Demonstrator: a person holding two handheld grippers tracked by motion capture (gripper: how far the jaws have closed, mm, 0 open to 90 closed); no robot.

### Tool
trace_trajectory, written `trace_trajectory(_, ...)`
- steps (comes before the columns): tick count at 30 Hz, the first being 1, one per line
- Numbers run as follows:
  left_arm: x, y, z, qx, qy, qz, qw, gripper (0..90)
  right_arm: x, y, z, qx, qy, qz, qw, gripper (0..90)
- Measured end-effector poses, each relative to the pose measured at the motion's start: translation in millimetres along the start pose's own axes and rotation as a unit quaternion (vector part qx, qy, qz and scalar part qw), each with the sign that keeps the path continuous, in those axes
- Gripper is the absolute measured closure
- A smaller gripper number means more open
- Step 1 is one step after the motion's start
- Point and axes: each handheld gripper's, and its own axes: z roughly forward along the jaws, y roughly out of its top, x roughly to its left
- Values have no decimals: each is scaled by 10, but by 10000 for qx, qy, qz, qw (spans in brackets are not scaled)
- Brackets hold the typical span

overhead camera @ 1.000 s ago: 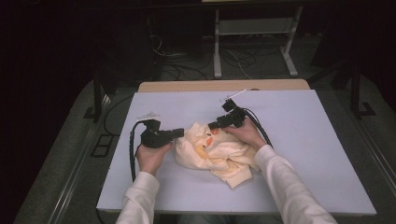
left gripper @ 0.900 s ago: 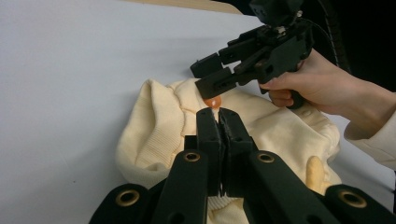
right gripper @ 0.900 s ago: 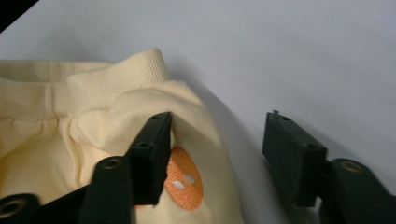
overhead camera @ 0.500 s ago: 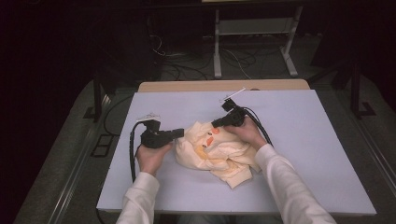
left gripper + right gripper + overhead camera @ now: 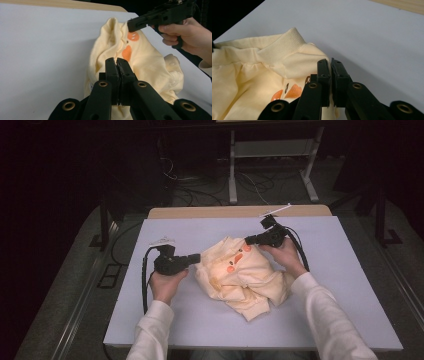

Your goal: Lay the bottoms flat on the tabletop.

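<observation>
Item: cream garment (image 5: 245, 277), crumpled on desk (image 5: 350, 270), collar toward far edge; left gripper (image 5: 196, 258) and right gripper (image 5: 248, 240) jaws each pinching its cloth.

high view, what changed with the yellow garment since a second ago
The right claw has just closed on the collar edge of the crumpled pale yellow cotton garment and lifted it away from the person. The left claw stayed clamped on the near-left edge.
</observation>
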Motion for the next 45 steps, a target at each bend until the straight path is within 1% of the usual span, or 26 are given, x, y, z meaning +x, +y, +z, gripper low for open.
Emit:
trace_trajectory(1, 0, 0, 0, 0, 0, 0, 10000, 873, 0, 0, 0, 0, 0, 0, 10000, 852)
trace_trajectory(2, -2, 15, 34, 3, -37, 39, 10000, 873, -26, -28, -79, -61, -25, 49, 10000, 852)
trace_trajectory(3, -2, 15, 34, 3, -37, 39, 10000, 873, -26, -28, -79, -61, -25, 49, 10000, 852)
trace_trajectory(4, -8, 26, 56, -7, -28, 82, 10000, 874, -52, -58, -153, -101, -29, 105, 9999, 852)
trace_trajectory(6, -15, 44, 96, -23, -75, 115, 9999, 874, -61, -72, -178, -132, -33, 124, 9998, 853)
trace_trajectory(7, -23, 54, 120, -32, -75, 131, 9999, 874, -79, -118, -246, -175, -71, 173, 9997, 854)
trace_trajectory(8, -33, 70, 163, -24, -91, 171, 9998, 874, -85, -136, -268, -192, -80, 190, 9996, 854)
trace_trajectory(9, -33, 70, 163, -24, -91, 171, 9998, 874, -85, -136, -268, -192, -80, 190, 9996, 854)
trace_trajectory(11, -36, 85, 237, -59, -111, 193, 9997, 873, -111, -224, -354, -273, -105, 296, 9991, 854)
trace_trajectory(13, -35, 88, 259, -59, -116, 208, 9997, 873, -119, -246, -371, -300, -103, 321, 9990, 855)
trace_trajectory(17, -47, 88, 357, -25, -126, 210, 9997, 871, -129, -392, -430, -369, -128, 404, 9984, 856)
trace_trajectory(20, -53, 87, 384, -35, -111, 220, 9997, 868, -134, -439, -435, -391, -133, 431, 9982, 856)
trace_trajectory(21, -56, 87, 392, -35, -113, 229, 9997, 861, -133, -474, -434, -428, -131, 468, 9979, 856)
trace_trajectory(25, -70, 92, 396, -98, -64, 234, 9997, 829, -127, -509, -425, -457, -153, 498, 9976, 856)
trace_trajectory(26, -72, 95, 383, -128, -81, 252, 9996, 777, -125, -523, -421, -458, -149, 511, 9975, 856)
trace_trajectory(27, -72, 95, 383, -128, -81, 252, 9996, 753, -125, -523, -421, -458, -149, 511, 9975, 856)
trace_trajectory(28, -79, 101, 367, -155, -35, 251, 9996, 706, -125, -535, -420, -464, -153, 551, 9973, 856)
trace_trajectory(30, -85, 105, 355, -182, -57, 252, 9995, 687, -125, -538, -419, -465, -151, 563, 9972, 856)
trace_trajectory(31, -91, 109, 343, -187, -47, 253, 9995, 659, -120, -547, -416, -483, -167, 573, 9970, 856)
trace_trajectory(32, -96, 113, 331, -203, -27, 254, 9995, 659, -120, -547, -416, -483, -167, 573, 9970, 856)
trace_trajectory(33, -106, 116, 321, -217, 13, 246, 9995, 631, -120, -548, -414, -473, -166, 590, 9970, 856)
trace_trajectory(34, -118, 119, 311, -236, 64, 250, 9994, 569, -120, -552, -413, -476, -178, 592, 9970, 856)
trace_trajectory(37, -161, 124, 278, -209, 249, 268, 9991, 507, -119, -559, -413, -479, -192, 617, 9968, 856)
trace_trajectory(40, -185, 127, 268, -196, 290, 256, 9991, 468, -117, -563, -414, -488, -194, 617, 9967, 856)
trace_trajectory(42, -210, 129, 268, -176, 371, 271, 9988, 411, -111, -566, -419, -497, -210, 616, 9966, 856)
trace_trajectory(45, -244, 119, 278, -196, 390, 225, 9988, 391, -106, -567, -423, -501, -203, 616, 9966, 856)
